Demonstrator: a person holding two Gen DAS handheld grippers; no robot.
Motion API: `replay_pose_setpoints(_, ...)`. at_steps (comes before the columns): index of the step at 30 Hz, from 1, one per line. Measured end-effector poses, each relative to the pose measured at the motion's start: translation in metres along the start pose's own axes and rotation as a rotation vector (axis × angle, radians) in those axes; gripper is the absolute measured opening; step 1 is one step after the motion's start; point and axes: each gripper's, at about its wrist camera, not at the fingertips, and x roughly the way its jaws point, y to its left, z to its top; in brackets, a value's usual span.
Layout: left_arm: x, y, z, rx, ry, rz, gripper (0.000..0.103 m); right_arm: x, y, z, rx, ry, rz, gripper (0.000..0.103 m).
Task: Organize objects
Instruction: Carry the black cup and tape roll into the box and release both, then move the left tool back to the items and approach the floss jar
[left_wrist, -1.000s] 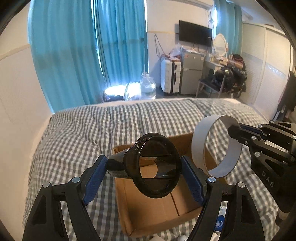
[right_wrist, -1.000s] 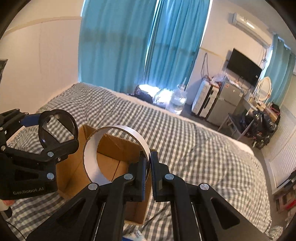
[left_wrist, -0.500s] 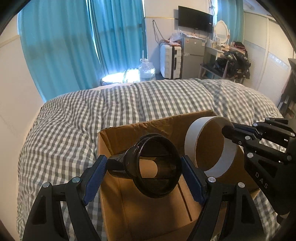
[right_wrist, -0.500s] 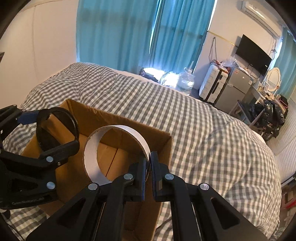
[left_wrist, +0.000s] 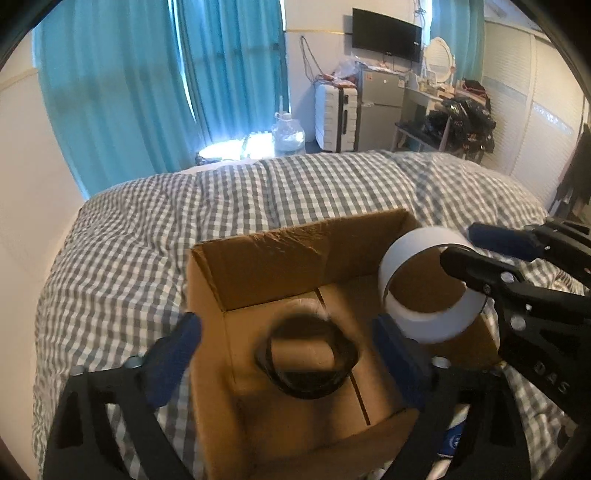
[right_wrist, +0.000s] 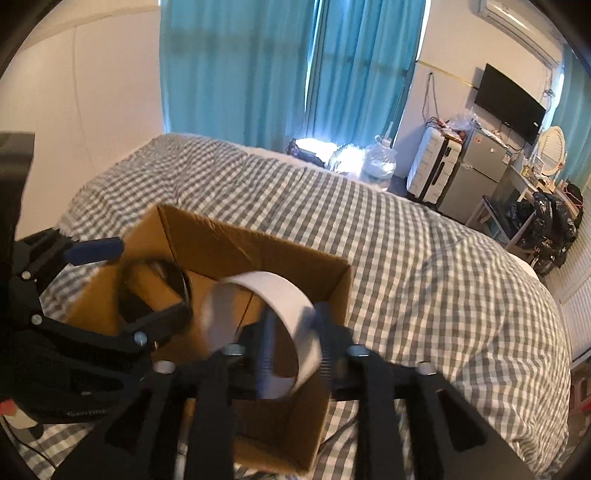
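Cardboard box (left_wrist: 258, 266), brown and open-topped, is sitting on the grey-and-white checked bed cover (left_wrist: 122, 240), below both pairs of fingers. Left gripper (left_wrist: 284, 354) is standing released, its jaws having just been opening; the dark smoky translucent plastic funnel (left_wrist: 306, 365) is lying blurred between the blue pads (left_wrist: 173, 354), clear of both, inside the box. Right gripper (right_wrist: 291, 332) is also standing released, jaws having just been opening; the wide white paper ring (right_wrist: 266, 291) is sitting blurred between its fingers over the box, with contact impossible to tell.
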Motion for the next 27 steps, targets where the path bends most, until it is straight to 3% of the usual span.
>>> replay_pose_setpoints(3, -0.022, 0.004, 0.0, -0.009, -0.01, -0.003, 0.101, -0.025, 0.0, 0.003, 0.009, -0.037, -0.016, 0.06)
replay_pose_setpoints(8, -0.076, 0.012, 0.002, -0.029, -0.064, 0.023, 0.102, -0.08, 0.003, 0.008, 0.021, -0.102, -0.036, 0.064)
replay_pose_setpoints(15, -0.159, 0.015, 0.001, -0.025, -0.169, 0.034, 0.103, -0.179, 0.01, 0.01, 0.012, -0.207, -0.089, 0.079)
replay_pose_setpoints(20, -0.204, 0.016, -0.007, -0.041, -0.194, 0.032, 0.103, -0.242, 0.017, 0.001, 0.025, -0.277, -0.094, 0.09)
replay_pose_setpoints(27, -0.234, 0.017, -0.037, -0.085, -0.189, 0.059, 0.103, -0.278, 0.024, -0.024, 0.004, -0.278, -0.031, 0.091)
